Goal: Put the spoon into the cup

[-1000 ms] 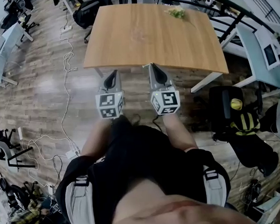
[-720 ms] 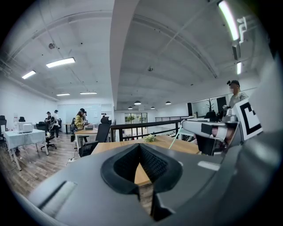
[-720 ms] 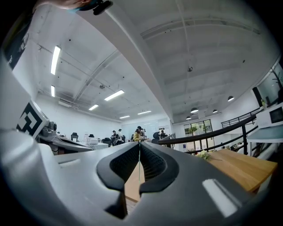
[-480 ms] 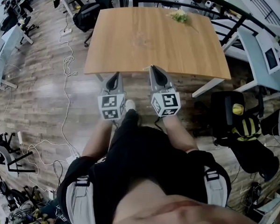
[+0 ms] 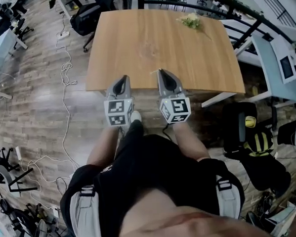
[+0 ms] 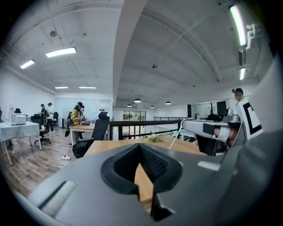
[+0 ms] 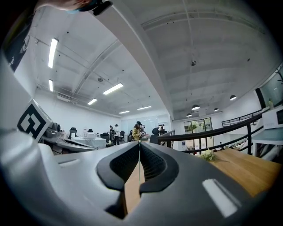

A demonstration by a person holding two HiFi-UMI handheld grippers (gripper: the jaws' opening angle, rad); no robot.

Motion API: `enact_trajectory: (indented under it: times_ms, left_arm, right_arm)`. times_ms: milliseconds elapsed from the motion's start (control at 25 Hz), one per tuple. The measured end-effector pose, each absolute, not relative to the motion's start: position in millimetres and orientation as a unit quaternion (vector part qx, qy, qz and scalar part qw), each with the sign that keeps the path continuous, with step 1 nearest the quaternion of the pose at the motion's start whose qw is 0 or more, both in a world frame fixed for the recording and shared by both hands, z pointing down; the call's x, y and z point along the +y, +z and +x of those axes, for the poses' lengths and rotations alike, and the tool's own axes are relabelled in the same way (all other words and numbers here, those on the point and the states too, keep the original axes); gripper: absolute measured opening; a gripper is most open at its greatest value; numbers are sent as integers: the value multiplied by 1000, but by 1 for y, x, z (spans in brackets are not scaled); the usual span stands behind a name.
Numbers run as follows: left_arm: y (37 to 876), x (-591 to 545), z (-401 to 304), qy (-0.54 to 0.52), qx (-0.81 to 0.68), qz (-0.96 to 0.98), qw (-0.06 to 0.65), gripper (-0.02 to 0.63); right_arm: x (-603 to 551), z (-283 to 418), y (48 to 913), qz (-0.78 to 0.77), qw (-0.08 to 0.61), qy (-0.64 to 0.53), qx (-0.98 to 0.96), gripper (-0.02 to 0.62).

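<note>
Neither a spoon nor a cup shows in any view. My left gripper (image 5: 121, 79) and right gripper (image 5: 162, 72) are held side by side, their tips just over the near edge of a bare wooden table (image 5: 159, 40). Both are shut with nothing between the jaws. In the left gripper view the left gripper (image 6: 140, 146) has its jaws meeting at the tips, with the table (image 6: 110, 146) beyond and the right gripper (image 6: 208, 129) at the right. The right gripper (image 7: 139, 148) is likewise shut in its own view.
A small sprig of flowers (image 5: 190, 21) lies at the table's far right corner. A black office chair (image 5: 86, 17) stands at the far left, cables (image 5: 64, 70) trail over the wooden floor, and a black and yellow bag (image 5: 255, 134) lies to my right. People (image 6: 76, 115) stand at distant desks.
The person has stepped closer to the table. The gripper tips, which were short of its near edge, now reach over it. Both grippers stay shut.
</note>
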State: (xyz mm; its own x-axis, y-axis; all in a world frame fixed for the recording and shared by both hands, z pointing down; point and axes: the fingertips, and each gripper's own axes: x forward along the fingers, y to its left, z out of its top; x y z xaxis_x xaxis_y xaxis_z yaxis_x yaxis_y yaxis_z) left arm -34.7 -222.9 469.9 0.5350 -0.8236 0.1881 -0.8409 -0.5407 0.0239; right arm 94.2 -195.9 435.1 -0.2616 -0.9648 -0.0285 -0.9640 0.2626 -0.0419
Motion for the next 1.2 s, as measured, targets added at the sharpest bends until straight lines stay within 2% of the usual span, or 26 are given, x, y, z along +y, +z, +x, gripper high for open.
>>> enact_trajectory:
  times_ms: [680, 1200]
  left_arm:
    - [475, -419, -2, 81, -420, 901, 78, 11]
    - [481, -496, 26, 95, -399, 908, 80, 11]
  right_arm:
    - [-380, 117, 435, -645, 0, -22, 764, 6]
    - [-440, 149, 444, -665, -7, -35, 746, 6]
